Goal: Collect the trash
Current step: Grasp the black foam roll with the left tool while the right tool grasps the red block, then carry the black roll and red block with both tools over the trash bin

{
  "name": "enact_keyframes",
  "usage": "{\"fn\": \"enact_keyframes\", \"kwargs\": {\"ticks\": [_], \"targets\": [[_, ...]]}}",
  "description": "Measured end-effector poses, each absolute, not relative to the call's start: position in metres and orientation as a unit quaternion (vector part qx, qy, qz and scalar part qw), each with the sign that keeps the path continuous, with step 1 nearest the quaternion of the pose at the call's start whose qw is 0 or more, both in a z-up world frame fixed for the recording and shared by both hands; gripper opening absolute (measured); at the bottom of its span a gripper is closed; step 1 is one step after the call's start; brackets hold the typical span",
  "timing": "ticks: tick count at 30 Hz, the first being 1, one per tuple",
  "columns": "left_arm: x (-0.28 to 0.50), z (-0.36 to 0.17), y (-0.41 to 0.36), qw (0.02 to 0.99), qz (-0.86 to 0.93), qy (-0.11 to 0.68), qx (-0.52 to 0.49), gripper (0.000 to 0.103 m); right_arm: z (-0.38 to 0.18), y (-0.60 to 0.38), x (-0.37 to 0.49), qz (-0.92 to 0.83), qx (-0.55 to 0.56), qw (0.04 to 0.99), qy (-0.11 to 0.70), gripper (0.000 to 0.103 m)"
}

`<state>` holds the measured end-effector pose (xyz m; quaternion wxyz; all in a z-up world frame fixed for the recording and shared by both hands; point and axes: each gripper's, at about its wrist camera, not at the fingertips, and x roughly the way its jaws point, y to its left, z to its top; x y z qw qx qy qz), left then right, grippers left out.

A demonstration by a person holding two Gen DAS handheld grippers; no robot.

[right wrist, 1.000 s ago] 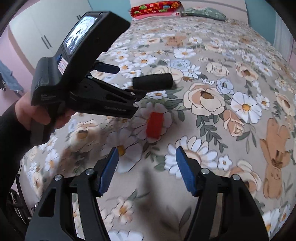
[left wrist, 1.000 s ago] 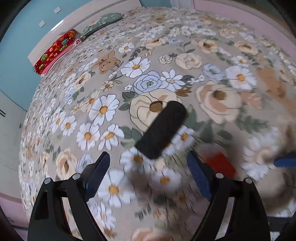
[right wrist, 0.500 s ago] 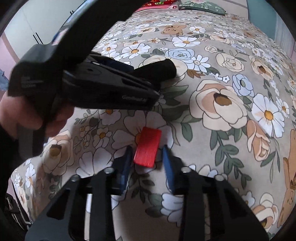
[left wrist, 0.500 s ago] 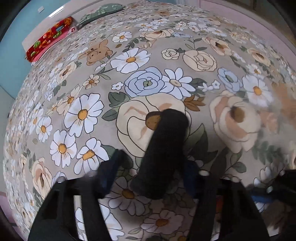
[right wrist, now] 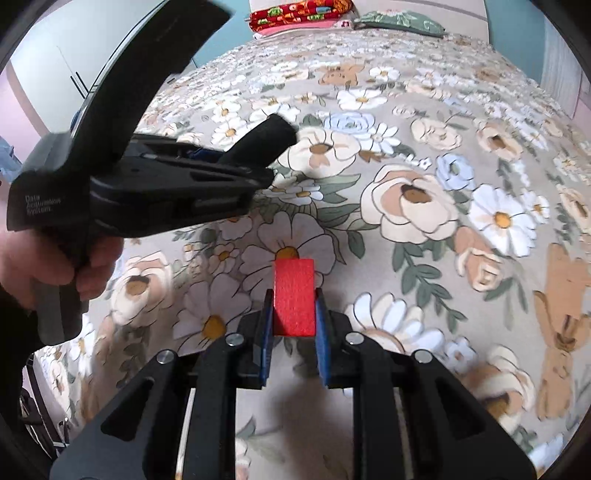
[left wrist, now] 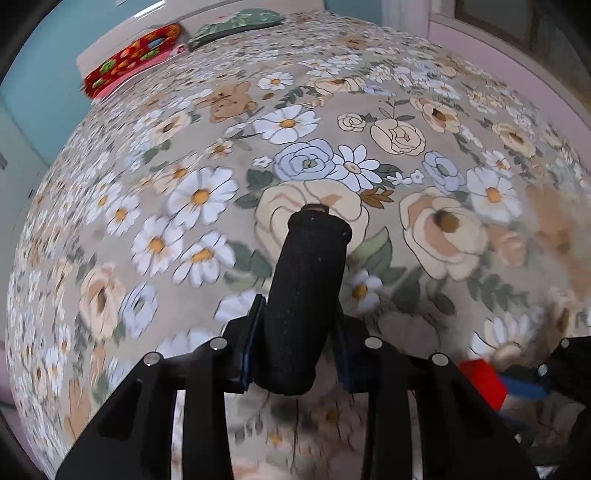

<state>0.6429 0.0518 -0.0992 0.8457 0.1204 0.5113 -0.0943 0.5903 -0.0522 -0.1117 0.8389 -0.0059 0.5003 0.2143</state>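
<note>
My left gripper is shut on a black foam cylinder and holds it tilted up above the floral bedspread. It also shows in the right wrist view, held by the left gripper at the left. My right gripper is shut on a red block, just above the bedspread. The red block shows at the lower right of the left wrist view.
A red patterned pillow and a green pillow lie at the head of the bed. The person's left hand holds the left gripper's handle. A white wardrobe stands beyond the bed's left side.
Both grippers closed: the left on the black cylinder, the right on the red block. Both objects have since been lifted off the bedspread.
</note>
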Motion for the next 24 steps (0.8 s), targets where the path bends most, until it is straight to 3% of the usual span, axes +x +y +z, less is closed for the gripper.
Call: {"fn": "enact_keyframes", "kwargs": {"ticks": [24], "targets": [[0.391, 0.117, 0.054, 0.899, -0.08, 0.427, 0.058, 0.035, 0.106, -0.095, 0.377, 0.217, -0.098, 0.901, 0.364, 0.021]]}}
